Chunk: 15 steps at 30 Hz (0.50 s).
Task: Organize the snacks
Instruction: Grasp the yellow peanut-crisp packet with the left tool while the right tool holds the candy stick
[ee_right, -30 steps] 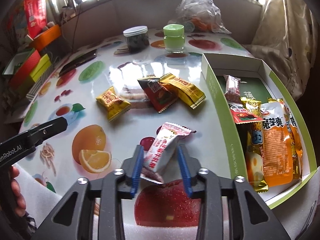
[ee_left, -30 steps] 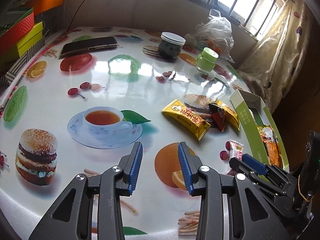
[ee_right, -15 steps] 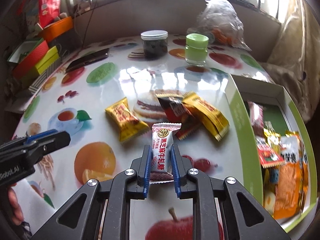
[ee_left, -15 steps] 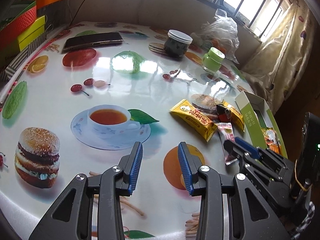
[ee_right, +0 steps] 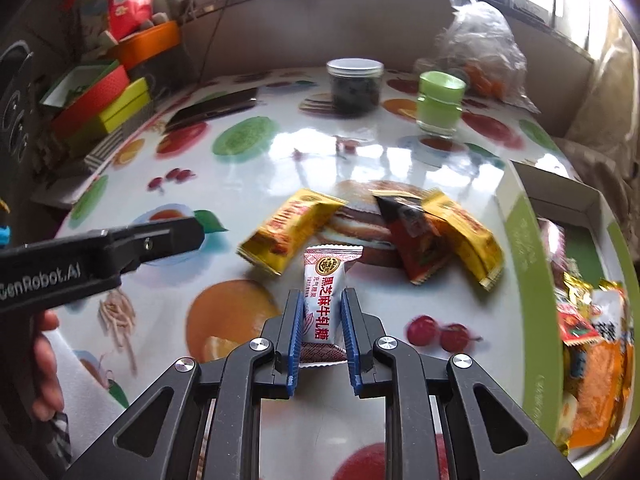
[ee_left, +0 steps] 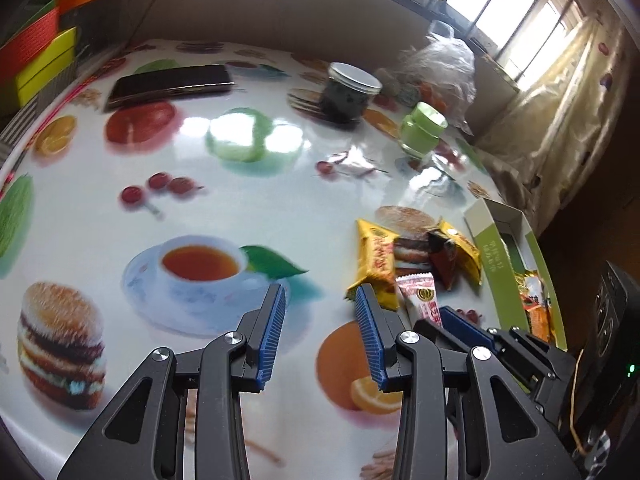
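The right gripper [ee_right: 320, 320] pinched a white, red-lettered candy packet [ee_right: 323, 307] between its blue pads, held above the glossy food-printed table [ee_right: 248, 168] near its right edge. The left gripper [ee_left: 320, 328] stood spread with nothing between its pads. Three loose wrappers, two yellow [ee_right: 289, 229] and one dark red [ee_right: 412, 246], lay just beyond, beside the green-walled cardboard box [ee_right: 528, 264] of snacks.

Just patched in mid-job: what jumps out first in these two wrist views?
The right hand-held gripper pinches a white candy packet above the fruit-print table. Three loose snack packets lie just beyond it, and the green box on the right already holds snacks. The left hand-held gripper holds nothing.
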{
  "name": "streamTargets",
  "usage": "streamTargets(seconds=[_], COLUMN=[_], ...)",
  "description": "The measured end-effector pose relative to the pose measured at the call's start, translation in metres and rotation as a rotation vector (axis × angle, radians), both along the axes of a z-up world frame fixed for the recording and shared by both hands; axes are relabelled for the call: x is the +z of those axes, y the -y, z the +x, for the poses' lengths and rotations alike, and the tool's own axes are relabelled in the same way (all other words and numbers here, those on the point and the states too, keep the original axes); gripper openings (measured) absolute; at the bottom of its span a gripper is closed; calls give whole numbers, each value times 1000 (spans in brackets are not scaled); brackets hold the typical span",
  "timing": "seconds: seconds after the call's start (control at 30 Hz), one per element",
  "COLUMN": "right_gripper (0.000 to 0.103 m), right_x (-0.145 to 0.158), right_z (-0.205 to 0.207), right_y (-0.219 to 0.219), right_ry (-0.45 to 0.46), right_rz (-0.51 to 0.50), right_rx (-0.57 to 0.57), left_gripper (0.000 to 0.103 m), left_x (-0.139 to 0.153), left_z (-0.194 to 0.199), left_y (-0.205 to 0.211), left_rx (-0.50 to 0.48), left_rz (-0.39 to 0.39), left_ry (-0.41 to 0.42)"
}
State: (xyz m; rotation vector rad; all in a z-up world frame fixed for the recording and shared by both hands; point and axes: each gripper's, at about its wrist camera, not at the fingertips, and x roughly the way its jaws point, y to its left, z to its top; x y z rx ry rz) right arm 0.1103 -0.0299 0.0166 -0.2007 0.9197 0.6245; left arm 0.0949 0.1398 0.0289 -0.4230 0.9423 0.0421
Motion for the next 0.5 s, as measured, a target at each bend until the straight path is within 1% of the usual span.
streamTargets(seconds=[0.17,0.33,0.4,0.5], right_gripper=[18,18,18,18], right_x=[-1,-1,-1,-1], right_z=[0,-3,-4,-6], right_y=[15,28,30,35], right_ry=[-5,-17,-17,-23], right_rz=[2,11,12,21], right_rx=[-51,-86,-100,-117], left_gripper=[38,38,38,38], left_x=[-2,-8,-12,-14], left_z=[20,35,41,45], left_y=[16,26,32,36], left_rx=[-95,-142,-158,-172], left_rz=[15,36,63,79], left_ry=[-8,-32,-50,-48])
